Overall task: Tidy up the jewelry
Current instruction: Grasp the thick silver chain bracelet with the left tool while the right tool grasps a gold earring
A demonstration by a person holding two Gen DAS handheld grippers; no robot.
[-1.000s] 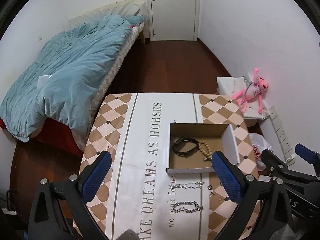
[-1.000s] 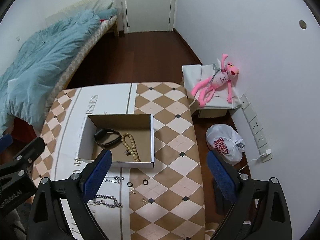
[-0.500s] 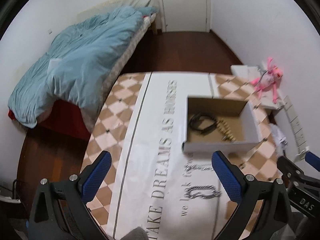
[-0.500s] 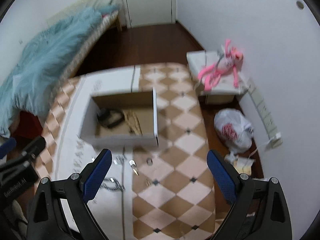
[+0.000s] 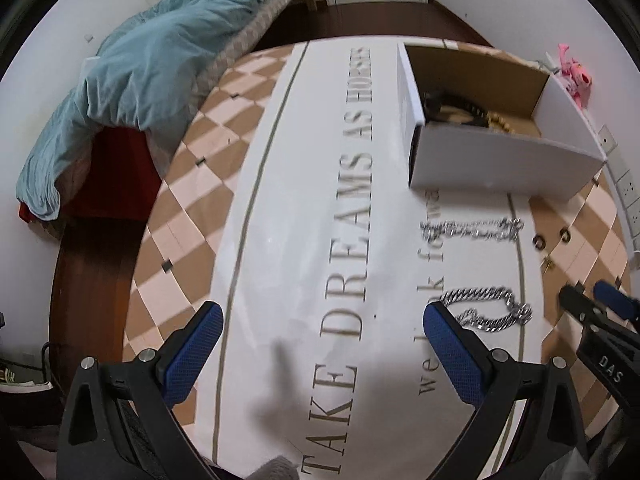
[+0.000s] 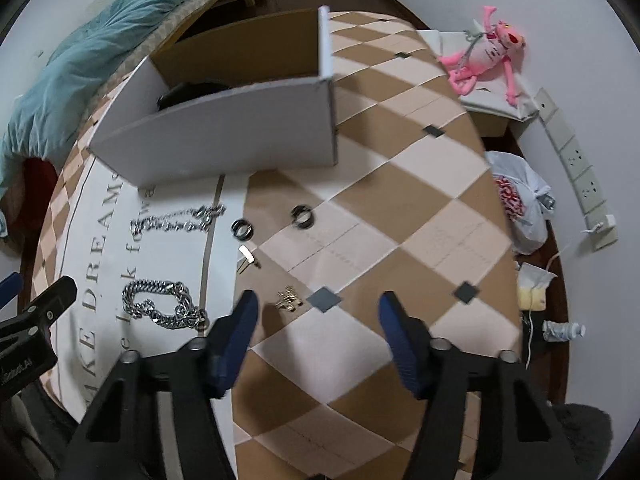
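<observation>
A white cardboard box stands on the table and holds a black bracelet and a bead bracelet. In front of it lie a thin silver chain, a thick silver chain, two dark rings, a small silver pin and a gold earring. My left gripper is open and empty, low over the white cloth, its right finger beside the thick chain. My right gripper is open and empty, just right of the gold earring.
The table has a brown and cream checked cover with a white lettered strip. A bed with a blue duvet lies to the left. A pink plush toy, a plastic bag and wall sockets are to the right.
Both grippers have dropped down and moved in close over the table. The loose jewelry and the box now look much larger. Both grippers stay open.
</observation>
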